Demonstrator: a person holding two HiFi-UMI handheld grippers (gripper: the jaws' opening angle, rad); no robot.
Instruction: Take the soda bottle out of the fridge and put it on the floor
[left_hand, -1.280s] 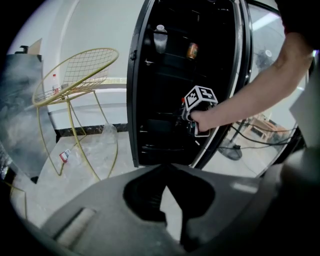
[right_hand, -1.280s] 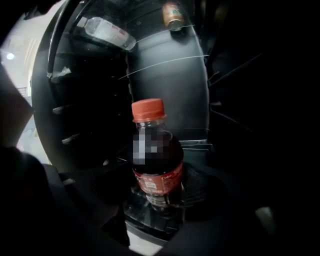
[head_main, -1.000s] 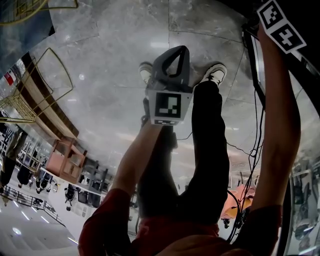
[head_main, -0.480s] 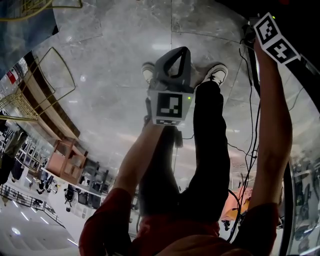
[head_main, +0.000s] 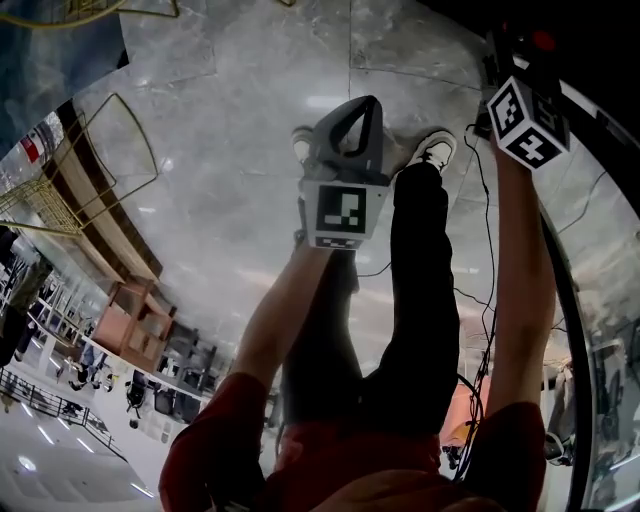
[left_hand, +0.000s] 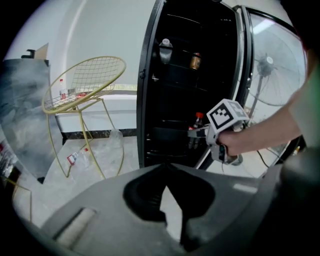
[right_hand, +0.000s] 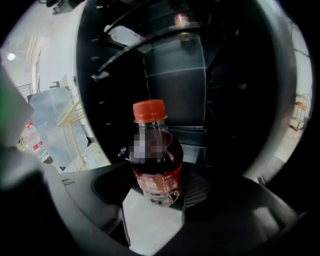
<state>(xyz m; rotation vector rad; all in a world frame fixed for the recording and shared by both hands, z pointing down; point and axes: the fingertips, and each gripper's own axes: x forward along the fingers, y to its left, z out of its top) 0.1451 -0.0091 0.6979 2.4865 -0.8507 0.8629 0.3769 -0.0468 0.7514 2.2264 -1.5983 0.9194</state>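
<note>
Clear below, crowded ahead
The bottle (right_hand: 155, 155) fills the gap between the right gripper's (right_hand: 152, 187) fingers. Just beyond them stand the fridge's (left_hand: 190, 85) shelves (right_hand: 150, 44), with its open door (left_hand: 243, 60) to their right. Past the left gripper's (left_hand: 165, 167) closed fingertips lies bare floor (head_main: 230, 150), with a wire chair (left_hand: 85, 85) off left.

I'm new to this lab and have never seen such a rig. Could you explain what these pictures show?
A person holds a gripper in each hand. One picture comes from a head camera looking down at the marble floor. The other two come from cameras riding on the grippers. The left gripper has its jaws together, empty; its view shows the open black fridge and a yellow wire chair. The right gripper clamps a red-capped soda bottle in its jaws.
</note>
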